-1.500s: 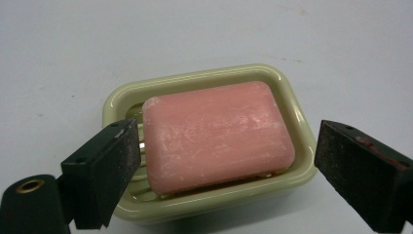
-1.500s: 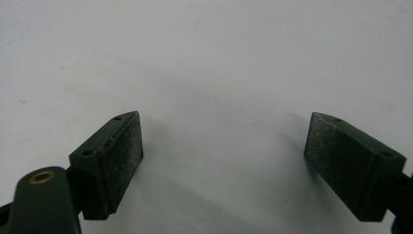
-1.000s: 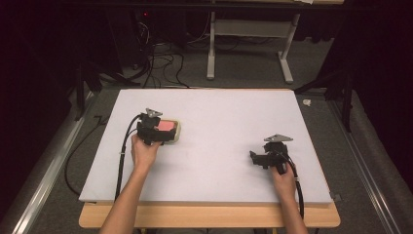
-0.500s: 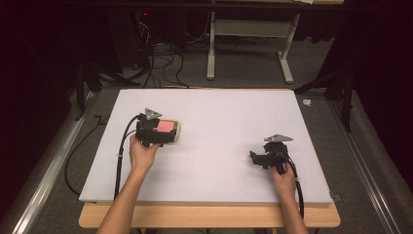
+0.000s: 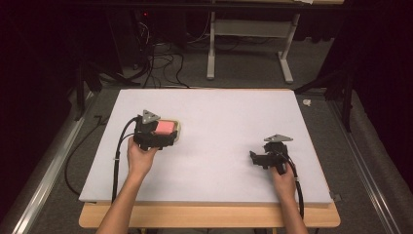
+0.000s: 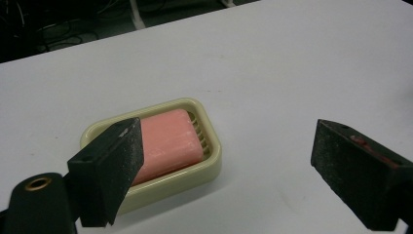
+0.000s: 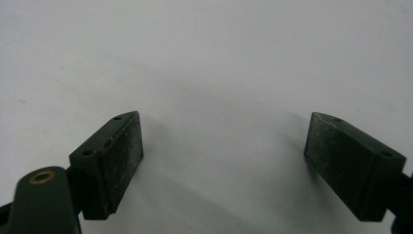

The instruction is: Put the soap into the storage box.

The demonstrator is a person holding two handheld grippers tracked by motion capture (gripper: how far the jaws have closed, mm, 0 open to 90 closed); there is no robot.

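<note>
A white tabletop (image 5: 214,146) sits in a dark room with cables on the floor behind it. On its left part we see a pink bar of soap (image 6: 168,141) lying in a cream ribbed soap dish (image 6: 207,170). Our left gripper (image 6: 229,161) hovers just over it, jaws spread wide and empty, one jaw above the dish's near end. Our right gripper (image 7: 224,156) waits well apart over bare table, jaws equally wide. We judge the soap firm but slippery, and the dish light and rigid; gripping across the bar's long sides looks safest.
</note>
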